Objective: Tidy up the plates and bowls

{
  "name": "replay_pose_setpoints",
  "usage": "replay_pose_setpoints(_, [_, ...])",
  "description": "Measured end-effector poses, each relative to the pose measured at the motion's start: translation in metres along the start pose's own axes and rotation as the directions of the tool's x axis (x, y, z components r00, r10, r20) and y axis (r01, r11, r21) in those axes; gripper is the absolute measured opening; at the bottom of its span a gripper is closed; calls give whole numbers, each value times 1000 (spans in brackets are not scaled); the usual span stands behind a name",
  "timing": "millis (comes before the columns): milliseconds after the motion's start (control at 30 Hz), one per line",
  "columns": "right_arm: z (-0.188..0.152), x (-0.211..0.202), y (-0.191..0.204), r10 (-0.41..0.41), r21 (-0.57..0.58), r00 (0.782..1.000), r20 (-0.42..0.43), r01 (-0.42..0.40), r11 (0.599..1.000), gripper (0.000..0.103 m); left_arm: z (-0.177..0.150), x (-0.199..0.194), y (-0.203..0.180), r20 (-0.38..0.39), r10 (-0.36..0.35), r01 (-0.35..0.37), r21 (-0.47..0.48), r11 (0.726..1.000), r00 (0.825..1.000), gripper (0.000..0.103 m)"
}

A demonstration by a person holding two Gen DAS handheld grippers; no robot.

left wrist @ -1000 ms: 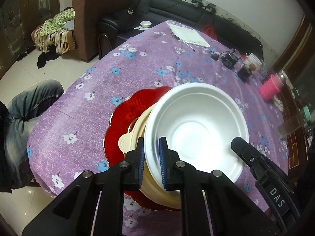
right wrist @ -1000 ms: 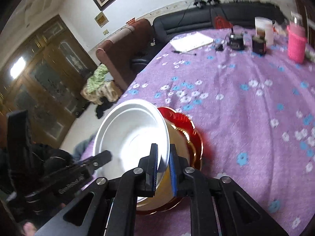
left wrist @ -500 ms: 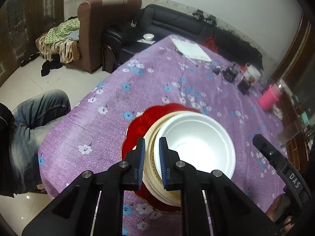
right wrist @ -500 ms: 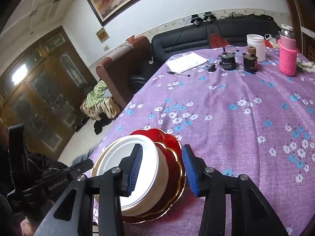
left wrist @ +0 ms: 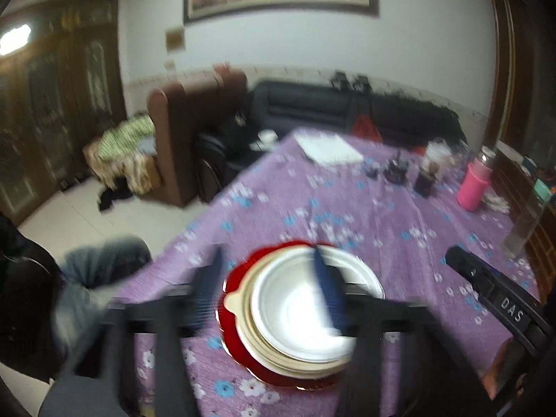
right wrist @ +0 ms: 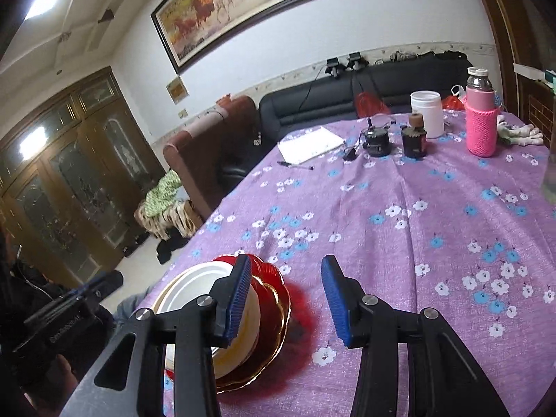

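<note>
A white bowl (left wrist: 299, 316) sits nested in a cream bowl (left wrist: 243, 326) on a red plate (left wrist: 236, 344) near the table's front edge. The stack also shows in the right wrist view: white bowl (right wrist: 194, 288), cream bowl (right wrist: 239, 351), red plate (right wrist: 274, 299). My left gripper (left wrist: 267, 288) is open and empty, blurred by motion, above and in front of the stack. My right gripper (right wrist: 285, 299) is open and empty, its left finger in front of the stack's right side. The right gripper also shows in the left wrist view (left wrist: 493, 299).
The table has a purple flowered cloth (right wrist: 417, 215). At the far end stand a pink bottle (right wrist: 481, 125), a white jar (right wrist: 427, 113), a dark jar (right wrist: 413, 139), a small black device (right wrist: 377, 139) and a notepad (right wrist: 309, 146) with a pen. A brown armchair (right wrist: 208, 153) and black sofa stand beyond.
Both grippers let go of the white bowl, which now rests in the cream bowl. The right opened first, then the left. Both drew back and tilted up from the stack.
</note>
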State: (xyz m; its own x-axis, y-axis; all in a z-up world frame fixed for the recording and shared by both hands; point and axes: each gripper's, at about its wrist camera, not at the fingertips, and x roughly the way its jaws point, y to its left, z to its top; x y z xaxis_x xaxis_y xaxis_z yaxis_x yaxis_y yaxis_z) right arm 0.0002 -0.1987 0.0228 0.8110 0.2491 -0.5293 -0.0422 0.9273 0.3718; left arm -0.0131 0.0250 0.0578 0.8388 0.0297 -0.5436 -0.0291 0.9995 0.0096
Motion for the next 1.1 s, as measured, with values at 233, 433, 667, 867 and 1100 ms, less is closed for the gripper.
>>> replay_pose_setpoints(233, [-11,-11,15,62,-83,998,16,-60,995,45,-7,-21,-3,97,90,-95,47,994,991,83])
replay_pose_setpoints(433, [-27,-11,33,107,-130,994,-8,-107,986,45,-16,-23,0,66,82,-85,48,995,994,83])
replay_pose_setpoints(667, [-40,-11,45,119,-152,992,-33,-123,981,45,-18,-25,10,32,67,-67,-8,998,997,83])
replay_pose_setpoints(867, [-47,-9,53,124,-175,991,-53,-132,976,45,-19,-23,15,18,60,-59,-35,998,998,83])
replay_pose_setpoints(1100, [-51,-5,59,131,-190,989,-64,-141,972,45,-21,-18,17,-4,61,-61,-42,997,998,83])
